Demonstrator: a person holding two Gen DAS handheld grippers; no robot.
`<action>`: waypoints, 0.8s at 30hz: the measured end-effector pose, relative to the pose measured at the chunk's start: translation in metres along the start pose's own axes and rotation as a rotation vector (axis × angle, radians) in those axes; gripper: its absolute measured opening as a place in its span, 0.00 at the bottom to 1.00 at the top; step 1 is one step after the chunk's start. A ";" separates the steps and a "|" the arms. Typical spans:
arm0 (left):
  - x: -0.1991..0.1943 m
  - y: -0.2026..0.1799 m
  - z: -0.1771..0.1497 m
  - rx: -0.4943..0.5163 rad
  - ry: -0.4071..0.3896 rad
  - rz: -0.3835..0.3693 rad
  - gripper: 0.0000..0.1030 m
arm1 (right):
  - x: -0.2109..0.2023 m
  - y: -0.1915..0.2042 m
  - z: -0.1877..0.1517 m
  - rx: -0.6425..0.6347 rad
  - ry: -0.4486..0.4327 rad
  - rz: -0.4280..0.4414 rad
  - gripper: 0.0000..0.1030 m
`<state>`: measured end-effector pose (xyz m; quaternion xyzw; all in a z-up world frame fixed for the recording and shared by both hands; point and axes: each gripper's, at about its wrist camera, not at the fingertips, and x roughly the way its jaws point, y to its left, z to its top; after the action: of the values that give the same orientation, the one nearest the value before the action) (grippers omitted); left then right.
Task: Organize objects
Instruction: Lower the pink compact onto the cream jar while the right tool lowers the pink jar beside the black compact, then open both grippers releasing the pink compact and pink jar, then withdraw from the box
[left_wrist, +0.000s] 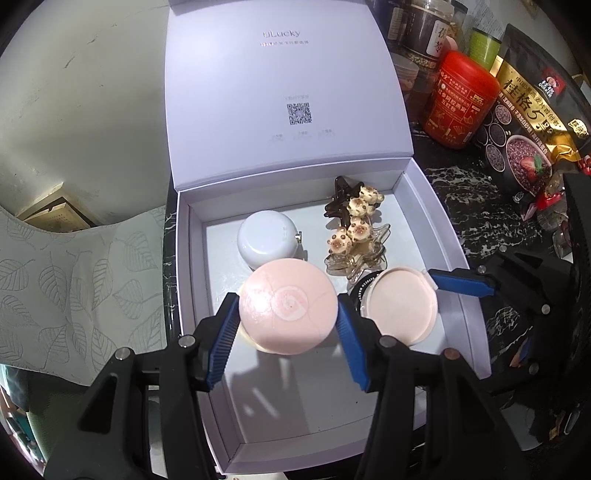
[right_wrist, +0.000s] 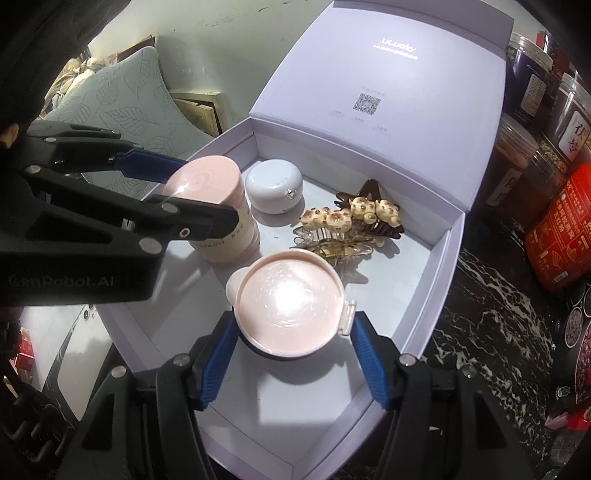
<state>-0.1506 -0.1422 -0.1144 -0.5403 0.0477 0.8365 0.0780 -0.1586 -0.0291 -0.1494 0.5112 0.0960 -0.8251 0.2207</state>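
Observation:
An open white gift box (left_wrist: 295, 398) lies on the dark counter with its lid (left_wrist: 284, 92) standing up behind. In it a pink-capped bottle (left_wrist: 288, 306) stands upright on the floor. My left gripper (left_wrist: 288, 303) is shut on its cap, a blue pad against each side; the right wrist view shows the same grip (right_wrist: 210, 190). My right gripper (right_wrist: 295, 317) holds a round pink compact (right_wrist: 291, 299) on the box floor, and its pads look to be against the rim. A white round jar (right_wrist: 273, 190) and several decorated hair claws (right_wrist: 351, 221) lie behind.
A red canister (left_wrist: 461, 99), a black and gold cereal bag (left_wrist: 532, 122) and jars (right_wrist: 532, 162) crowd the marbled counter (right_wrist: 491, 332) to the right of the box. A leaf-patterned cushion (left_wrist: 74, 288) lies to the left. A white phone (right_wrist: 79, 343) lies near the box's front left corner.

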 end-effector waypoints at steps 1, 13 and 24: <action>-0.001 0.000 0.000 0.000 -0.003 0.006 0.52 | -0.001 -0.001 0.000 0.002 -0.004 0.000 0.64; -0.019 0.001 0.002 -0.009 -0.035 0.027 0.58 | -0.011 0.005 0.009 0.013 -0.041 -0.006 0.65; -0.046 -0.005 0.001 0.008 -0.072 0.031 0.58 | -0.044 0.009 0.003 0.014 -0.073 -0.037 0.66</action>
<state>-0.1317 -0.1407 -0.0724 -0.5089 0.0565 0.8562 0.0690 -0.1397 -0.0263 -0.1085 0.4803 0.0915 -0.8478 0.2054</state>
